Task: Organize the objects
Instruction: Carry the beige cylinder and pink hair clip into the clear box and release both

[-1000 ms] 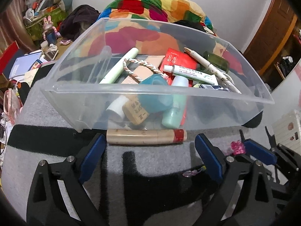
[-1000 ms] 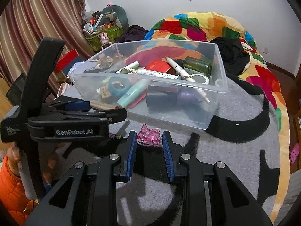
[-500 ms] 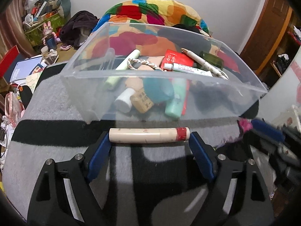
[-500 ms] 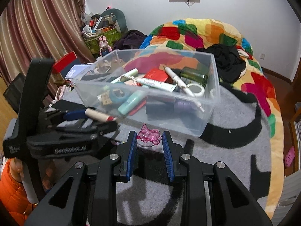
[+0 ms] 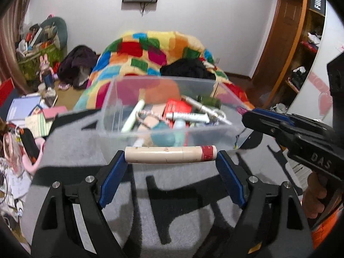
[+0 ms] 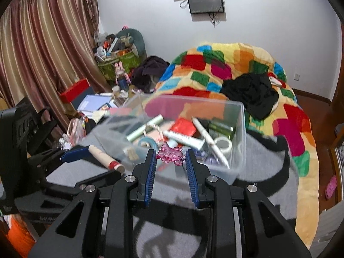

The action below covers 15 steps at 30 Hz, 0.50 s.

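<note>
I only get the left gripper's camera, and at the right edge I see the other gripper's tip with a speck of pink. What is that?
Observer: A small pink translucent plastic clip, pinched between the right gripper pads.
Visitor: Is it over the clear plastic box yet?
Observer: In the right camera it appears in front of the box's near wall; depth is unclear.
Visitor: Anything white and round inside?
Observer: Yes, a white tape roll near its right wall.

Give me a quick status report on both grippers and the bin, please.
Left gripper clamped end to end on beige tube. Right gripper shut on pink clip. Both held clear of the blanket, just short of clear bin. Nothing in the way.
</note>
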Each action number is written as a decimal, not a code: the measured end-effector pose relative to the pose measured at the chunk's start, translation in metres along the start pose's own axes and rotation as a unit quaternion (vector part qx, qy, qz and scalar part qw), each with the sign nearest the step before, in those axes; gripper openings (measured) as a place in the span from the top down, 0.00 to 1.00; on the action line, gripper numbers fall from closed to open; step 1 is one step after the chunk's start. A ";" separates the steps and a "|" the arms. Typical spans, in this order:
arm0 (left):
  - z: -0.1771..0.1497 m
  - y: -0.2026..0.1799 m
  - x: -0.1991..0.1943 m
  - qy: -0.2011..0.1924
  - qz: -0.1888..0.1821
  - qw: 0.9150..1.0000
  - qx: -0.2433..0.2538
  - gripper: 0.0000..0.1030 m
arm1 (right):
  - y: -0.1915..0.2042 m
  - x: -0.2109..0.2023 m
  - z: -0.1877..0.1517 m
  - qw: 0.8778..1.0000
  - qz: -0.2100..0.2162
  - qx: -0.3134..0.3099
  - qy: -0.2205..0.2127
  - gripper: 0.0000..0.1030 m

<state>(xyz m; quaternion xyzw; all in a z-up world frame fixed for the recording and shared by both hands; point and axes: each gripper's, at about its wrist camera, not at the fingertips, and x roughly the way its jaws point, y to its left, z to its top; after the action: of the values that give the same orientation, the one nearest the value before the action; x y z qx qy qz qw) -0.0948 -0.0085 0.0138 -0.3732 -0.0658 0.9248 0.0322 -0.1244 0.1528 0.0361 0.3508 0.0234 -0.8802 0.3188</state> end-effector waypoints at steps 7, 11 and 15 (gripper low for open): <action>0.026 0.001 -0.012 -0.039 -0.004 0.999 0.010 0.19 | 0.009 -0.009 0.033 0.999 -0.004 -0.008 -0.035 0.76; 0.041 0.006 -0.007 -0.044 -0.001 0.999 0.006 0.19 | 0.014 -0.010 0.050 0.999 -0.010 -0.016 -0.051 0.76; 0.048 0.011 0.007 -0.033 0.001 0.999 0.006 0.19 | 0.016 -0.001 0.057 0.998 -0.018 -0.022 -0.049 0.75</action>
<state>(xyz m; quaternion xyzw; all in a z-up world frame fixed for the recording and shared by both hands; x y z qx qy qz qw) -0.1337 -0.0229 0.0413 -0.3421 -0.0611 0.9372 0.0313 -0.1491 0.1257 0.0821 0.3002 0.0334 -0.9011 0.3113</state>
